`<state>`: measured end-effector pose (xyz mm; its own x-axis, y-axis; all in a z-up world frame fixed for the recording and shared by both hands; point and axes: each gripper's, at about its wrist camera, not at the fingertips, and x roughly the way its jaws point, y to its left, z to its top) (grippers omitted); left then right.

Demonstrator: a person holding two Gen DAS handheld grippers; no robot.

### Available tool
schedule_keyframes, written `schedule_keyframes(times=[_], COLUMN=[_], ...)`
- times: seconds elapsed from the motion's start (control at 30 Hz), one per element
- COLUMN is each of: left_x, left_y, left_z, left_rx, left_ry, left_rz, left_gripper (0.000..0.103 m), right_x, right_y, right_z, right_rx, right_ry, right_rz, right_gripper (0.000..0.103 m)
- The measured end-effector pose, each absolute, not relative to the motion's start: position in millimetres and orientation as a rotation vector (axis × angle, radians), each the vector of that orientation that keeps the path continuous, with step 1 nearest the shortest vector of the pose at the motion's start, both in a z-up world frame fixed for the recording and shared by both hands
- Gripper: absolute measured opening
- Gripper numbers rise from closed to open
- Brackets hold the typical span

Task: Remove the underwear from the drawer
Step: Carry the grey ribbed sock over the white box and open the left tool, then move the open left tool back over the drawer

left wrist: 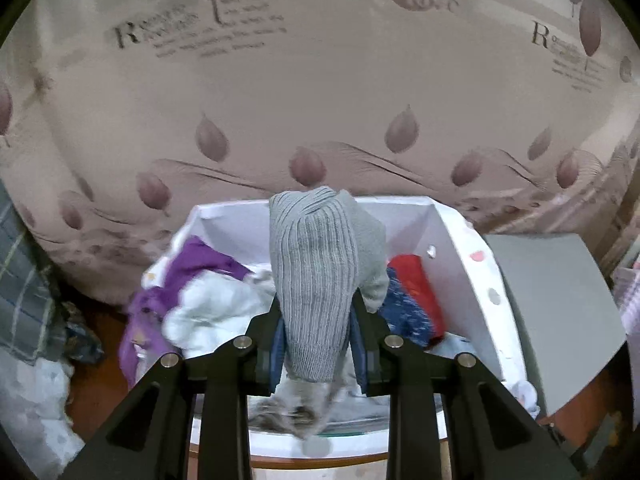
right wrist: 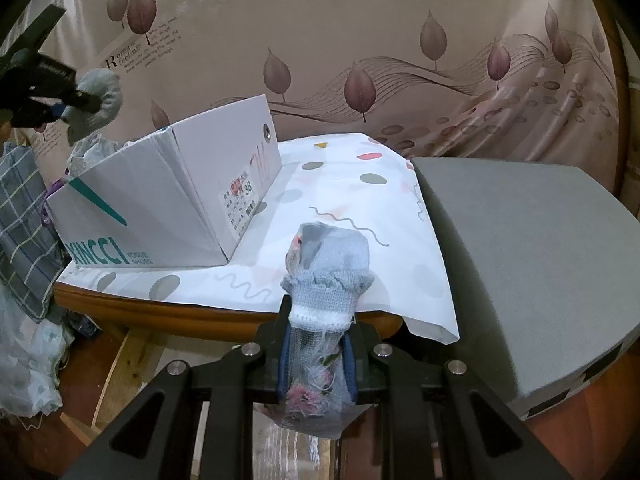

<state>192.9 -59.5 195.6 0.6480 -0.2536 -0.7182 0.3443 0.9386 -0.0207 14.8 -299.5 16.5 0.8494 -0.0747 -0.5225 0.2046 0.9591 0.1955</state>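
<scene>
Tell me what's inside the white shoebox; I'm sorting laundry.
Inside the white shoebox: purple garment, white cloth, red piece, blue patterned piece. The held grey ribbed garment covers the middle.

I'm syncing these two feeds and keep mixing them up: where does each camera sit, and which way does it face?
Left wrist: on the left gripper, looking down into the white box; its fingers pinch a grey ribbed garment.
Right wrist: on the right gripper, facing the patterned cloth; clamps a blue knit garment.
Shared: box, grey board, leaf-print backdrop.
</scene>
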Motion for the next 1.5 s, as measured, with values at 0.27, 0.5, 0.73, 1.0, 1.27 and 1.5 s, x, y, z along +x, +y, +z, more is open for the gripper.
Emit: schedule_keyframes(times=[0.27, 0.5, 0.73, 1.0, 1.27, 1.5], left_x=[202.4, 203.6, 200.7, 192.0, 176.2, 148.1], left_y=[-69.9, -57.1, -50.8, -48.6, -42.3, -33.8], left_z=[164.3, 155.8, 154.3, 163.2, 181.4, 199.3], left_rx=[0.133, 0.1, 0.092, 0.092, 0.082, 0.088], left_ry=[0.88, 0.882, 0.869, 0.846, 0.814, 0.767], left_rz=[-0.368, -0.326, -0.304, -0.318, -0.322, -0.331], left_gripper=[0.027, 0.037, 0.059, 0.079, 0.088, 0.092], right_x=[15.6, 15.8, 17.0, 17.6, 19.1, 19.1], right_y=[-298.6, -297.9, -296.6, -295.9, -294.2, -293.3], right_z=[16.5, 16.3, 16.0, 16.2, 16.0, 16.4], right_rx=[0.241, 0.238, 0.229, 0.224, 0.216, 0.211], right_ry=[0.543, 0.543, 0.546, 0.55, 0.554, 0.553], right_rz=[-0.145, -0.144, -0.149, -0.151, -0.15, -0.148], right_gripper=[0.021, 0.021, 0.021, 0.021, 0.021, 0.021])
